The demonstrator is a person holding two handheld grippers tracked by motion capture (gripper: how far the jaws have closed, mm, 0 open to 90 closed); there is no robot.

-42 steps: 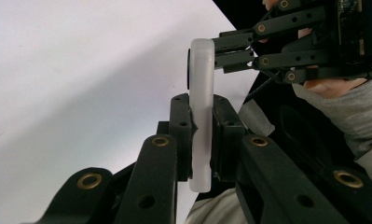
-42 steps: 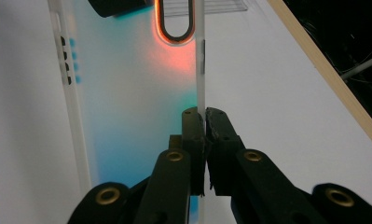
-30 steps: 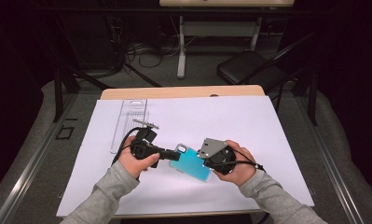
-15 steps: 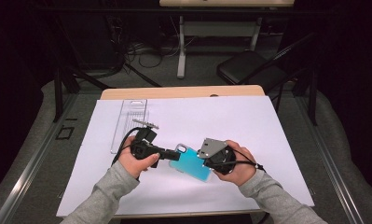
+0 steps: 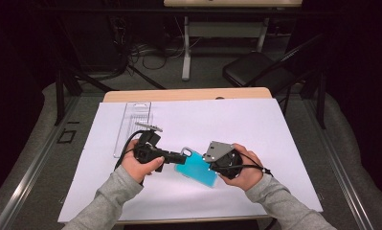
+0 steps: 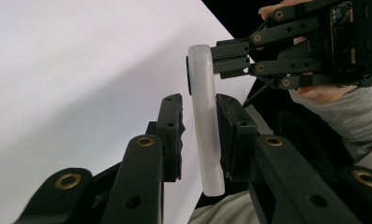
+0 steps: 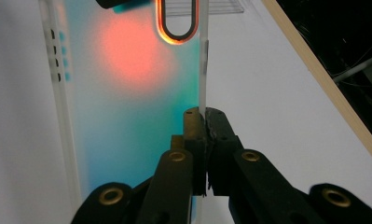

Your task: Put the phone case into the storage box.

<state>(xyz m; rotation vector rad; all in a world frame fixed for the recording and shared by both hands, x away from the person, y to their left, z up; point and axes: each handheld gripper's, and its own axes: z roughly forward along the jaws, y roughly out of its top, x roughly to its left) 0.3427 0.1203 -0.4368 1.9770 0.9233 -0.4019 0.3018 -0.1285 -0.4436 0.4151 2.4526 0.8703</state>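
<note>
Your left gripper [image 6: 197,140] fingers have just been opening: phone case [image 5: 197,166] edge sits between them, one finger [image 6: 172,135] now clear of it, grip loosened

Your right gripper [image 7: 203,140] fingers clenched on case's thin side wall, so it now carries the case

Case held above tabletop [image 5: 275,143] near front edge, between your hands

Clear plastic tray [image 5: 132,125] lies near tabletop's back-left corner; can't tell whether anything is in it

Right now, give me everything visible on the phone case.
The phone case is teal, translucent plastic with frosted white edges, a pill-shaped camera cutout at one end and small side holes. It hangs just above the paper. The right gripper pinches one edge wall. The left gripper straddles the camera end, jaws just opening, one pad apart.
</note>
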